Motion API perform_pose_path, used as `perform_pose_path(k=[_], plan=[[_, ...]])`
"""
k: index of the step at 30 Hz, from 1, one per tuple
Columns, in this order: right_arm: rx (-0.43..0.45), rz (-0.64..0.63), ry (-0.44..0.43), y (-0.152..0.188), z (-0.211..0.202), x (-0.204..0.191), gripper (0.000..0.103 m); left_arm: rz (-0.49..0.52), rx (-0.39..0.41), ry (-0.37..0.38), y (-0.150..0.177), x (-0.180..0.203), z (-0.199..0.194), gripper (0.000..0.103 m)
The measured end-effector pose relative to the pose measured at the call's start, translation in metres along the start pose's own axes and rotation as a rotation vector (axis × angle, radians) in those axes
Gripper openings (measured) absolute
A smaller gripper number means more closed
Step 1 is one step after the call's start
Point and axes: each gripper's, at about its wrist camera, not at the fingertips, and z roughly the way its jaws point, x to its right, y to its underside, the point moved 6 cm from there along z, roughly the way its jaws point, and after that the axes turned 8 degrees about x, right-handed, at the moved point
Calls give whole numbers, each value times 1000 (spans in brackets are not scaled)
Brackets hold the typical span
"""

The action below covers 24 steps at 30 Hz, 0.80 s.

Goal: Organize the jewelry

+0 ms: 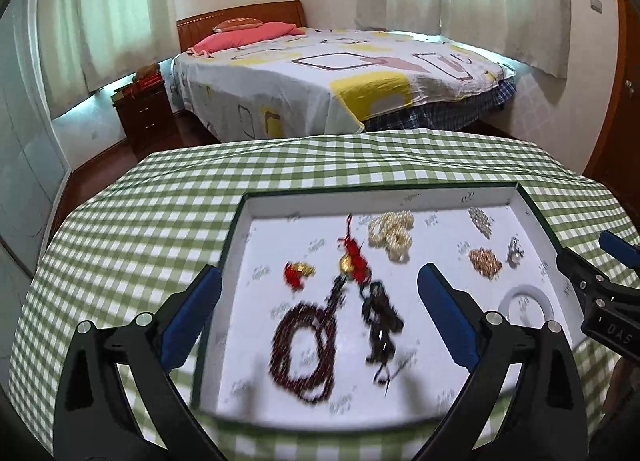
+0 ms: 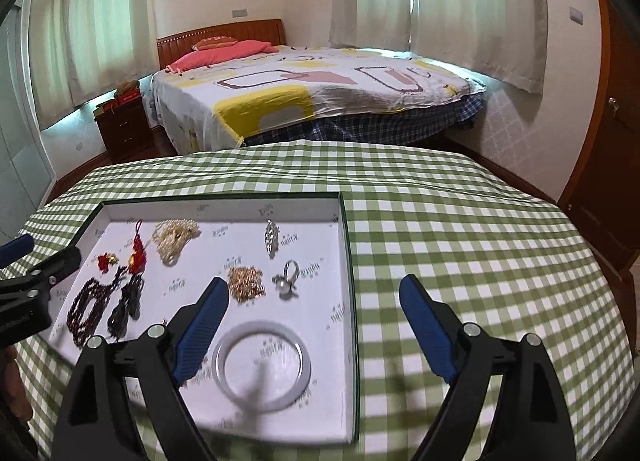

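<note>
A shallow white tray (image 1: 248, 237) with a dark green rim lies on the checked tablecloth and holds the jewelry. In it lie a dark red bead string (image 1: 304, 349), a black bead strand (image 1: 380, 321), a red tassel charm (image 1: 354, 257), a small red and gold charm (image 1: 298, 271), a pearl necklace (image 1: 392, 235), a gold chain pile (image 2: 246, 283), a silver brooch (image 2: 272, 239), a pearl ring (image 2: 286, 279) and a white bangle (image 2: 262, 365). My left gripper (image 1: 320, 301) is open and empty above the tray's left part. My right gripper (image 2: 314, 313) is open and empty over the tray's right rim (image 2: 350, 261).
The green and white checked tablecloth (image 2: 460, 241) covers the table and falls away at the far edge. Beyond it stand a bed (image 1: 340, 73) and a wooden nightstand (image 1: 144, 113). A wooden door (image 2: 608, 181) is at the right.
</note>
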Motion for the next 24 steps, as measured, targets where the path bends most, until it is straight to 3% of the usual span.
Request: perform_pose_path(k=[11, 24], plan=[[33, -13, -31, 18, -62, -23, 84, -78, 8, 7, 18, -32, -62, 96], [127, -56, -72, 9, -150, -49, 85, -105, 103, 9, 20, -55, -151, 96]])
